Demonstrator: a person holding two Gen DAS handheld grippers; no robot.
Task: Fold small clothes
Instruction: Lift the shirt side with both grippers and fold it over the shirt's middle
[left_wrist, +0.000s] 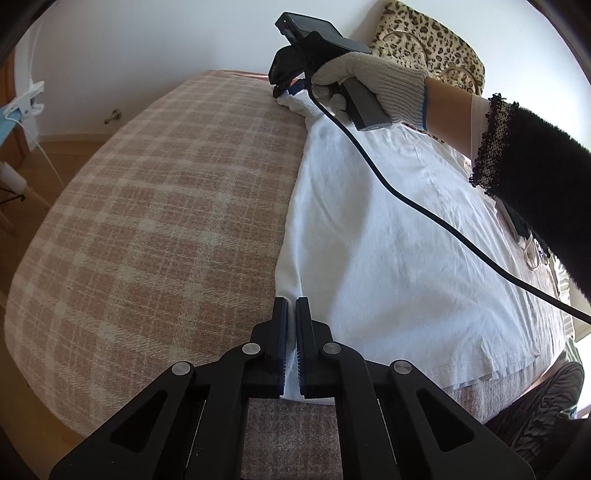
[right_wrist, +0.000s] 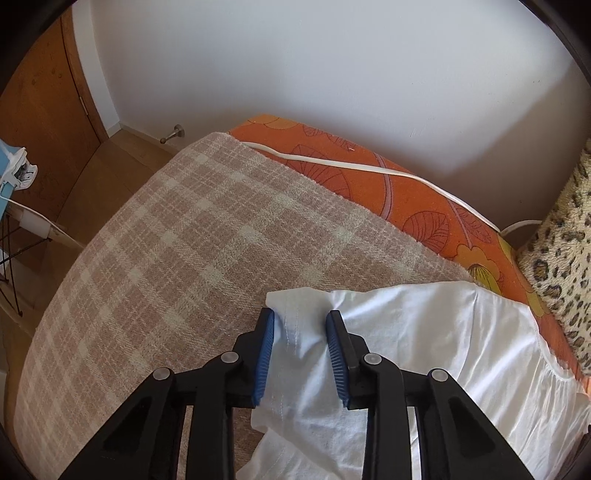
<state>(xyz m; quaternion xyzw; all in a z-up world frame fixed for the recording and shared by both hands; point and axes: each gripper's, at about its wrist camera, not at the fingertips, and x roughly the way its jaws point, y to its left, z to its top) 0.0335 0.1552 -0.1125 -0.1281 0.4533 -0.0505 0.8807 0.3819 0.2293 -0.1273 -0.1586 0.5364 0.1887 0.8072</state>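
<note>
One white cotton shirt (left_wrist: 388, 236), thin and creased, lies flat on a woven pink-and-cream plaid blanket (left_wrist: 155, 206) over a bed; the left gripper (left_wrist: 291, 314), black with ribbed blue pads, has its jaws pressed together on the shirt's near edge; the right gripper (right_wrist: 300, 325), held by a knit-gloved hand (left_wrist: 369, 81), has jaws part-spread astride a stitched sleeve fold, pads touching cloth.
</note>
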